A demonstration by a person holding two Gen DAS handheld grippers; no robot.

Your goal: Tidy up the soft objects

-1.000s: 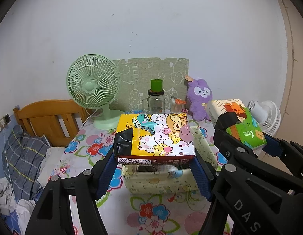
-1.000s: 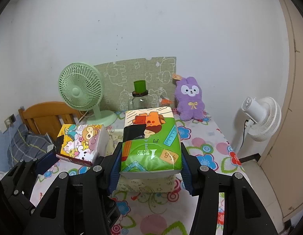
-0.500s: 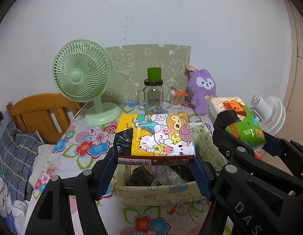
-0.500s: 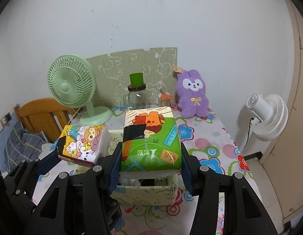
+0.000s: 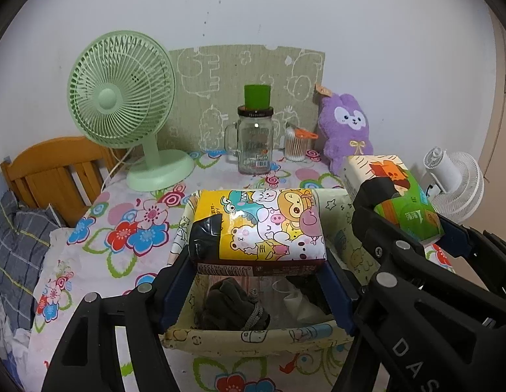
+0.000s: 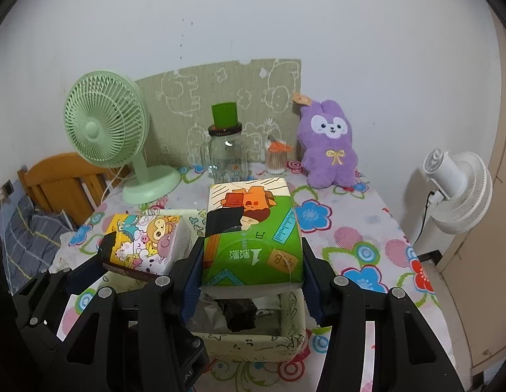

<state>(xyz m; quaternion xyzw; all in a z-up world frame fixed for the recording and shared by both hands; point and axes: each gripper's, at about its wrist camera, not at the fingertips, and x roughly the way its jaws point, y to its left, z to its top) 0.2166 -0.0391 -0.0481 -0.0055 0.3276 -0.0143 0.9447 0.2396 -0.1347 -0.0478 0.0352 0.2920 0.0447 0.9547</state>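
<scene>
both tongs are clamped on tissue packs — left gripper (image 5: 258, 263) on the cartoon pack (image 5: 258, 228), right gripper (image 6: 251, 268) on the green pack (image 6: 251, 238) — above the fabric bin (image 6: 249, 343). lower them flat, side by side, then release.

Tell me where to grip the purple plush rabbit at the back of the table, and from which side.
Grip the purple plush rabbit across its round body, below the white face, coming from the front. It sits upright, facing forward, its back against the green patterned board, so the rear is blocked. The cotton swab jar stands close on one flank, so close the fingers across its width with care; the ears are probably too floppy.
</scene>
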